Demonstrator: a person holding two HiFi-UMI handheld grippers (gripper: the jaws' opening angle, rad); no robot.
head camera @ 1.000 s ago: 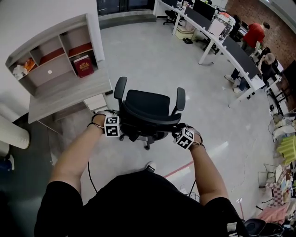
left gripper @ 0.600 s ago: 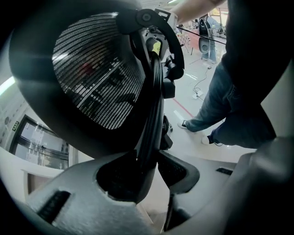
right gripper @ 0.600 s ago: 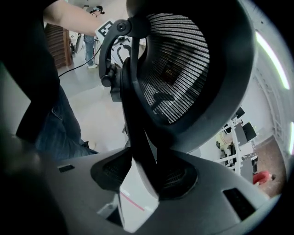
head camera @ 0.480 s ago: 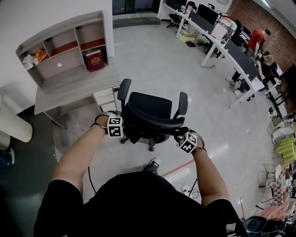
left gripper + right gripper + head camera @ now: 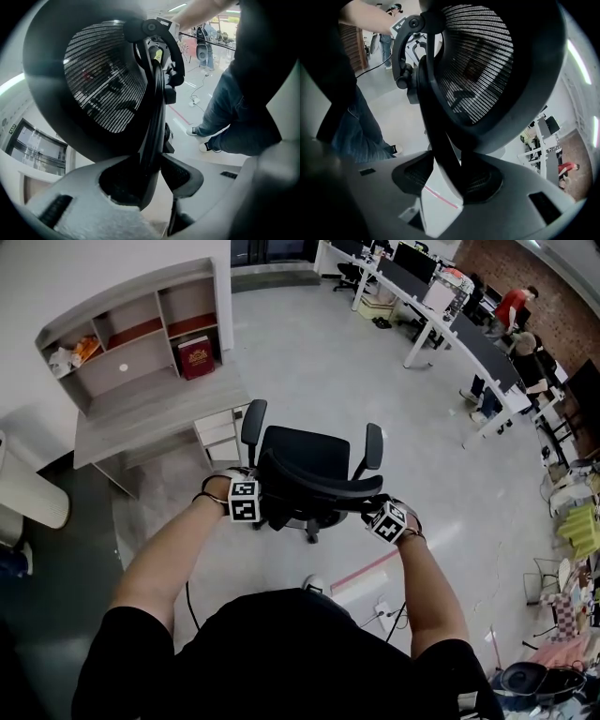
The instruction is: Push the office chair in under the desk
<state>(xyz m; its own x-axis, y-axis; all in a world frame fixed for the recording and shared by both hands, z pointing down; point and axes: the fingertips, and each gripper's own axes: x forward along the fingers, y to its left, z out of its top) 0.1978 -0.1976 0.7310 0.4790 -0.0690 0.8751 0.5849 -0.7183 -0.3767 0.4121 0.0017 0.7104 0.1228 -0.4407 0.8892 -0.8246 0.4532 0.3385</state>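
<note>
Nearer the desk point(image 5: 159, 418) than a second ago, with the office chair point(image 5: 314, 460) rolled ahead of the left gripper point(image 5: 257, 495) and the right gripper point(image 5: 373, 510) across the grey floor point(image 5: 309, 343). Same hold on the left; on the right, jaws just now opening a little.

Well ahead and to the left of the left gripper: the pale wooden desk, topped by a shelf hutch point(image 5: 122, 329), with a red book point(image 5: 195, 360) upright in the hutch's lower right bay. Just ahead of that gripper, a white drawer unit point(image 5: 220, 432) below the desk's near corner, close beside the chair's left armrest point(image 5: 251, 423).

Left gripper partly open and clamped on the left edge of the backrest point(image 5: 103, 89), dark rim pinched between both pads, mesh rising beyond the jaws. To its right in the left gripper view, the person's jeans point(image 5: 229, 112).

Between the two grippers, the chair itself, seat facing away, off the desk's right corner and not yet under it.

Right gripper set on the backrest's right edge, jaws wide, rim between them and leaning on the right-hand pad, a sliver of floor showing beside the left-hand pad: no squeeze visible.

Far off to that gripper's right, a row of long desks point(image 5: 487, 357) with people point(image 5: 511, 306) beside them.
</note>
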